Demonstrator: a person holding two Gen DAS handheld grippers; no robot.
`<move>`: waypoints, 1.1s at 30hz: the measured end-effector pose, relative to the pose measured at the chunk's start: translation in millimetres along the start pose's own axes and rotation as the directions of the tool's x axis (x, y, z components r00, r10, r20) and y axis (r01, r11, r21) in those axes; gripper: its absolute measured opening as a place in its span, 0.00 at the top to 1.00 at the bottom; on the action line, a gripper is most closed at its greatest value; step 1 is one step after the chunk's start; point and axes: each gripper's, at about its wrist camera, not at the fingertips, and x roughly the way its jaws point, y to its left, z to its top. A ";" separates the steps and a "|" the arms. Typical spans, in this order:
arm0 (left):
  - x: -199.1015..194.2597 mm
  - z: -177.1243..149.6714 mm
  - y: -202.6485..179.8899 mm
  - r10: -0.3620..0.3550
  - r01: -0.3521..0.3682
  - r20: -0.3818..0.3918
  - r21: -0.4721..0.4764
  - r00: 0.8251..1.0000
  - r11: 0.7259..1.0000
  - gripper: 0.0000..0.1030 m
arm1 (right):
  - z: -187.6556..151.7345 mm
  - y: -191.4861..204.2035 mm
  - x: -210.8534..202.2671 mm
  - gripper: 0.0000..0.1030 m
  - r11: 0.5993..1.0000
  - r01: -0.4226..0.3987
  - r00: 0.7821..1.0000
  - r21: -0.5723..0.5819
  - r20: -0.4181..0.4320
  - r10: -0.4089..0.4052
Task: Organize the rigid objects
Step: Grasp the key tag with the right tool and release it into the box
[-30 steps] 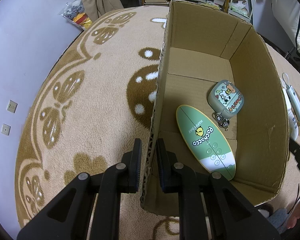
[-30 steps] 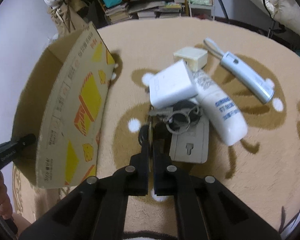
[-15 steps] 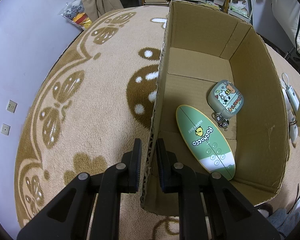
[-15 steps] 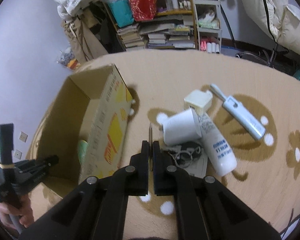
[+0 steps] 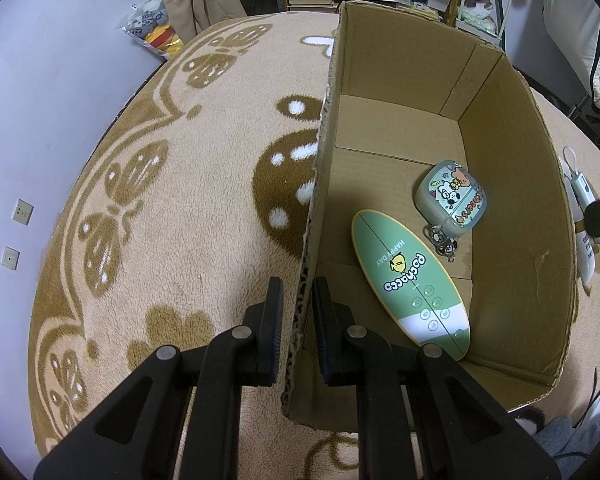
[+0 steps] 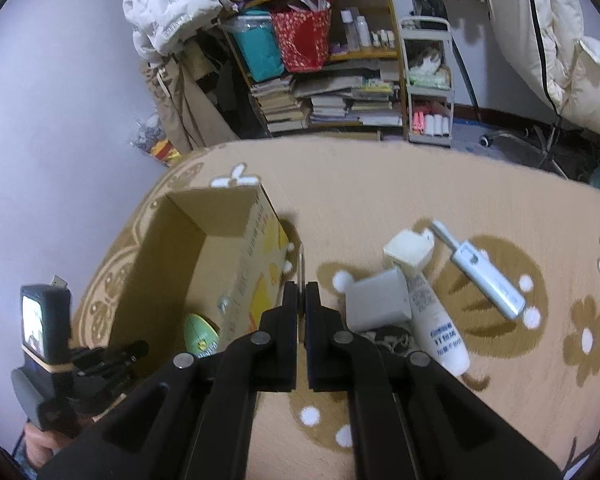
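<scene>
Since a second ago the right gripper (image 6: 301, 300) has risen from the pile on the beige patterned rug (image 6: 380, 200), jaws fully closed on a thin flat disc (image 6: 301, 268) seen edge-on; what it is stays unclear. The left gripper (image 5: 297, 312) has not moved, clamped on the near wall of the open brown cardboard box (image 5: 500, 160), which holds a green oval card (image 5: 404, 280) and a cartoon-printed grey case (image 5: 452, 200).

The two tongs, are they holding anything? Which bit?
The left tongs pinch the cardboard box by its side wall's top edge. The right tongs clamp a thin flat thing by its lower end.
</scene>
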 end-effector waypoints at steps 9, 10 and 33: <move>0.1 0.5 0.5 0.000 0.000 0.000 0.000 1.000 1.000 0.86 | 32.8 31.4 -19.6 0.95 0.996 -0.057 0.996 -0.064 0.068 0.061; 0.0 0.5 0.5 0.000 0.000 0.000 0.000 1.000 1.000 0.86 | 37.1 37.4 -21.5 0.95 0.995 -0.065 0.995 -0.075 0.074 0.071; 0.1 0.2 0.0 -0.006 0.006 -0.002 -0.002 1.000 1.000 0.86 | 5.1 86.5 41.1 0.95 0.982 -0.115 0.991 -0.147 -0.089 0.103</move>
